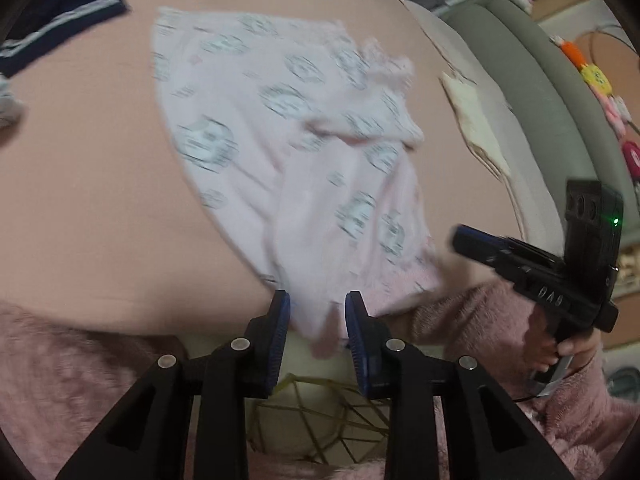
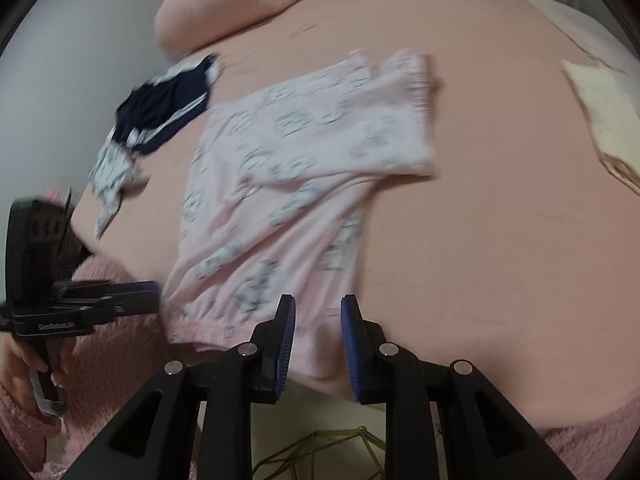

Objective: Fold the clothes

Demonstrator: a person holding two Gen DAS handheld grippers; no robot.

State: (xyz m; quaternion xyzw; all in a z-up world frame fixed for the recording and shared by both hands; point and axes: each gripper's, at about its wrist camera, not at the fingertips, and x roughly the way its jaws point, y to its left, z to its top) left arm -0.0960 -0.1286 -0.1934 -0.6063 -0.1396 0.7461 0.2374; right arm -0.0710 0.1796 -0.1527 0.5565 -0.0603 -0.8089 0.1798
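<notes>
Pink printed garment point(image 1: 280, 152) lies spread on a pink bed point(image 1: 80, 200). Its near hem hangs between the parted pads of the left tool point(image 1: 318, 320) and right tool point(image 2: 318, 328), pinched by neither. One navy garment point(image 2: 168, 108) (left), one cream cloth point(image 2: 600, 120). Only the right view shows a pillow point(image 2: 208, 12).

A bedroom at home, we think

We see a bed with a pink sheet point(image 2: 500, 200), a pillow point(image 2: 192, 12), scattered clothes, a grey padded headboard point(image 1: 532, 92), and what look like soft toys point(image 1: 596, 76), though blurred.
</notes>
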